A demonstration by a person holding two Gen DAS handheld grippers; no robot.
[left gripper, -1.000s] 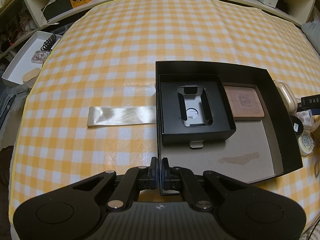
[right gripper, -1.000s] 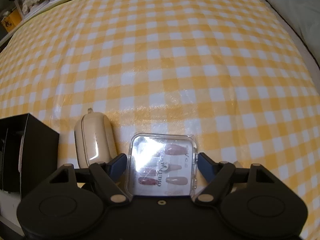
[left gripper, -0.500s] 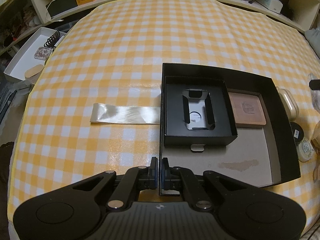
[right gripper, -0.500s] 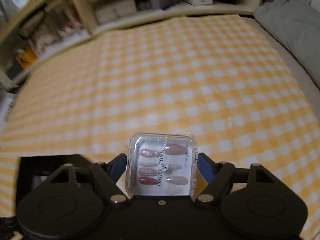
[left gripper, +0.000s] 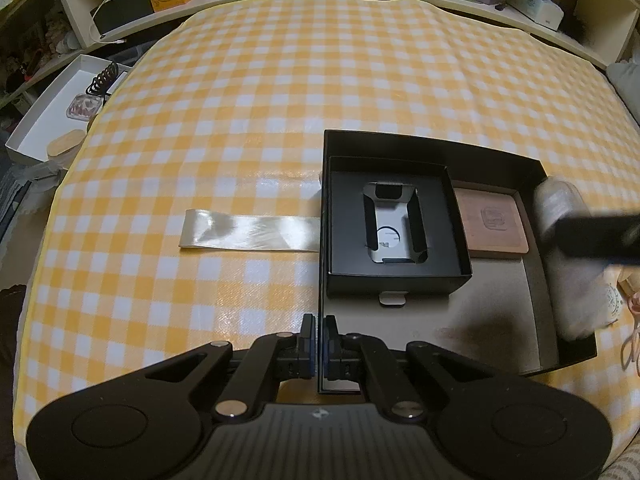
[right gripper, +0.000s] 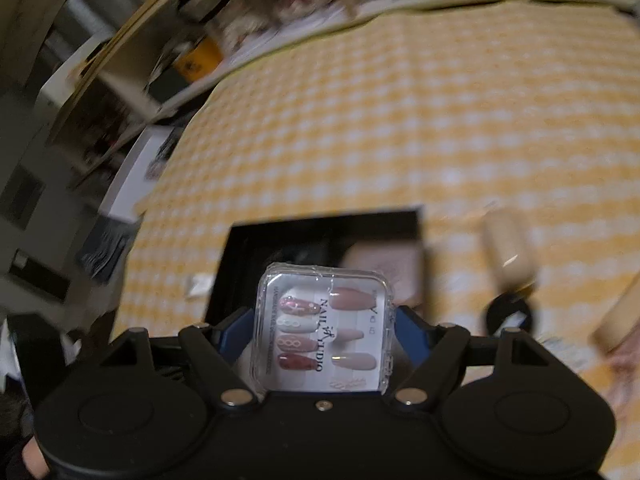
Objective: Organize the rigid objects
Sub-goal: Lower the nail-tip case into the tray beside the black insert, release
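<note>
The clear nail case (right gripper: 323, 330) is clamped by its two side edges between the fingers of the right gripper (right gripper: 324, 332), above the black tray (left gripper: 568, 354). It is judged light, stiff, slippery and liable to crack, so flat side edges suit the hold best. The left gripper (left gripper: 319, 338) is pinched on the tray's near wall. Counted inside the tray: one smaller black box (left gripper: 400, 276) and one pink pad (left gripper: 494, 220). One plastic strip (left gripper: 248, 234) lies on the checked tabletop (left gripper: 280, 100).
</note>
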